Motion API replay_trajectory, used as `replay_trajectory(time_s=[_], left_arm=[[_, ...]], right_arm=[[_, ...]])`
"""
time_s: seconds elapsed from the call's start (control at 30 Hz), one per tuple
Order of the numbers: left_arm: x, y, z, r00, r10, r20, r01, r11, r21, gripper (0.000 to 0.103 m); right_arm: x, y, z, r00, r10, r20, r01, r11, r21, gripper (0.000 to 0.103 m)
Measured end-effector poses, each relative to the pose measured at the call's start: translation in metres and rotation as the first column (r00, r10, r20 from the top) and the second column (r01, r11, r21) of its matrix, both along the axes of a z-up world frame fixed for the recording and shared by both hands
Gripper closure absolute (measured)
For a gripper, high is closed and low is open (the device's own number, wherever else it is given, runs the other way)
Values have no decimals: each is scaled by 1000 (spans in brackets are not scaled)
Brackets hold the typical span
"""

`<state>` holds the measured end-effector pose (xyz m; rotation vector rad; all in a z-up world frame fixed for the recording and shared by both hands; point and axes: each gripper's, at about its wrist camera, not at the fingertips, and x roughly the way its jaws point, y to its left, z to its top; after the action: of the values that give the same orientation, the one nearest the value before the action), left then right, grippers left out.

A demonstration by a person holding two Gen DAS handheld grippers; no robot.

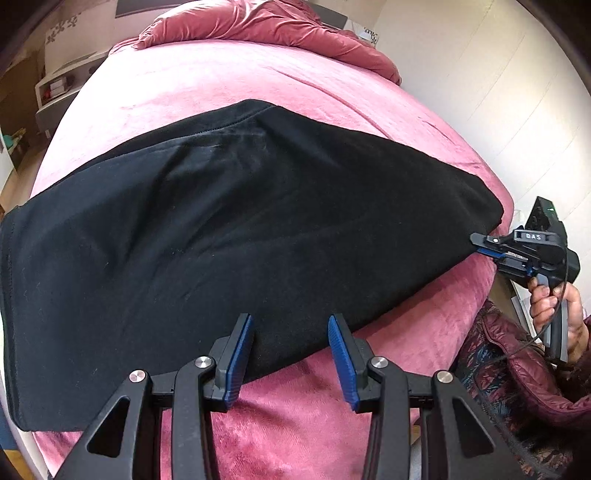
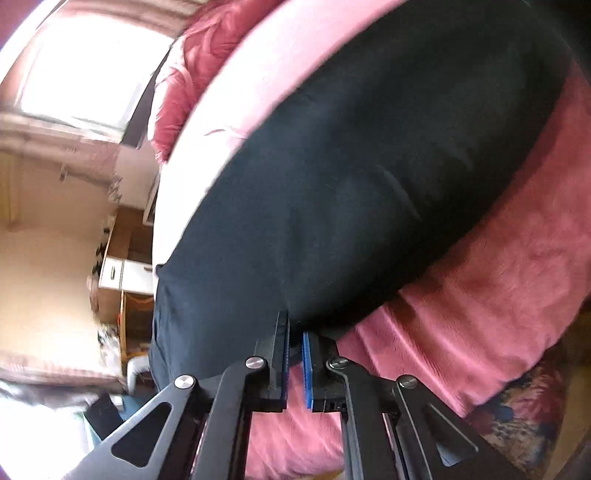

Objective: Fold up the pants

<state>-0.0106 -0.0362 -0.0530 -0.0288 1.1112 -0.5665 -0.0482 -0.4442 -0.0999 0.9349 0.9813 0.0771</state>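
The black pants (image 1: 229, 221) lie spread across the pink bed (image 1: 207, 81), centre frame. The right hand-held gripper (image 2: 294, 332) is clamped on their near edge; the left hand-held gripper (image 1: 291, 332) hovers parted over the hem. Soft, limp cloth: best pinched at edges and corners.

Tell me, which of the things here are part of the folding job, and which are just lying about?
Part of the job:
black pants, spread on the bed
left gripper, open over their near edge
right gripper, shut on their corner

Just lying about:
pink bedspread
crumpled red duvet
white shelf unit
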Motion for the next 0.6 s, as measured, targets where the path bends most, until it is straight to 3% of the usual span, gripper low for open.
replay_trajectory(time_s=[0.2,0.33,0.47,0.5,0.6], left_arm=[[6,0,1,1000,15,-10,-15,1000,8,60],[8,-6,12,1000,1,16,-1,1000,0,60],[14,-12,14,1000,-1,9,1,1000,0,60],[16,-15,13,1000,-5,10,5,1000,8,60],[18,-22,9,1000,-12,2,12,1000,27,60]], right_arm=[[3,-4,-24,998,17,-56,-14,999,47,95],[-5,-23,-13,1000,-12,-21,13,999,50,89],[-30,-77,5,984,-181,8,181,983,-20,79],[-35,-92,7,974,-228,5,228,973,-38,70],[-48,-139,9,925,-379,-2,377,921,-94,69]])
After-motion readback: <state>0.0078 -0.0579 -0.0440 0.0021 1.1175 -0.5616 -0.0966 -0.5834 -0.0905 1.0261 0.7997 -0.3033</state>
